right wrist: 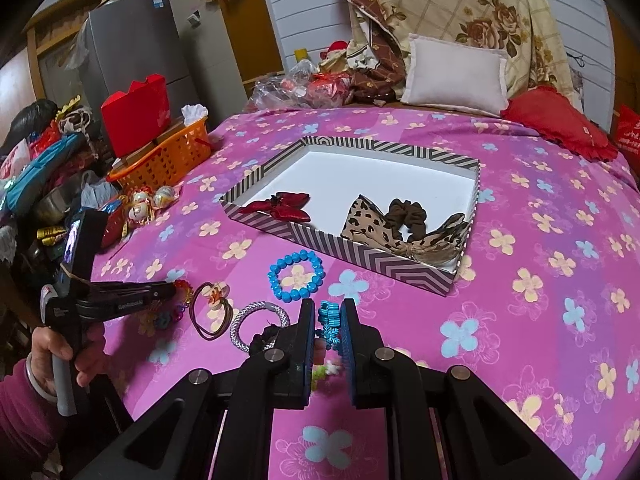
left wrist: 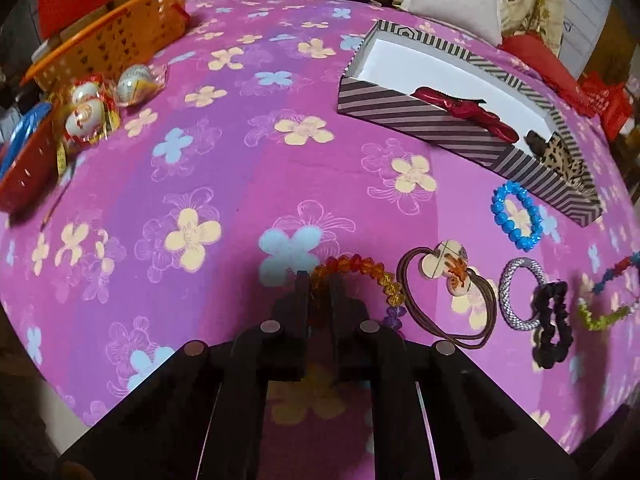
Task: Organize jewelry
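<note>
The left gripper (left wrist: 320, 280) is clenched on the rainbow bead bracelet (left wrist: 360, 270), which lies on the pink floral bedspread (left wrist: 224, 168). The right gripper (right wrist: 327, 312) grasps a multicoloured flower bracelet (right wrist: 329, 320) between its narrowly parted fingers. Beyond them sits the striped box (right wrist: 372, 258), holding a red bow (right wrist: 280, 207), leopard bow (right wrist: 368, 220) and brown scrunchie (right wrist: 408, 214). A blue bead bracelet (right wrist: 296, 276) lies just beside it.
</note>
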